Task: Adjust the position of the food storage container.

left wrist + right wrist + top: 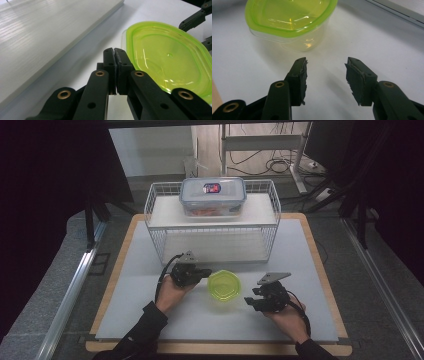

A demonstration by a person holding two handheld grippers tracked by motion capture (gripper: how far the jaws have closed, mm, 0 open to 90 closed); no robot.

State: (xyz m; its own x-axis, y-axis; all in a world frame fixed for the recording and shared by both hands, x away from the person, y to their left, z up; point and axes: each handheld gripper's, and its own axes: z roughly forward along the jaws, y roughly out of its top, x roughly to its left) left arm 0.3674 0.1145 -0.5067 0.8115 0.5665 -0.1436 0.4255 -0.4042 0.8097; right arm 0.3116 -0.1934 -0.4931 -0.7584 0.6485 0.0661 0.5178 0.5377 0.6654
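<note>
Sitting on the worktop between the closed left gripper (115, 53) and the spread, empty right gripper (326, 65), the green-lidded container (224, 287) looks light, stiff, slippery, best pinched at its rim.

Grey table (300, 320) with tub (224, 287), wire rack (212, 227)

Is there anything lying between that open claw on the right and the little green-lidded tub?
Nothing visible does. In the right gripper view, bare white table lies between the open right gripper and the green-lidded tub. The shut left gripper sits at the tub's opposite side, out of the way.
</note>
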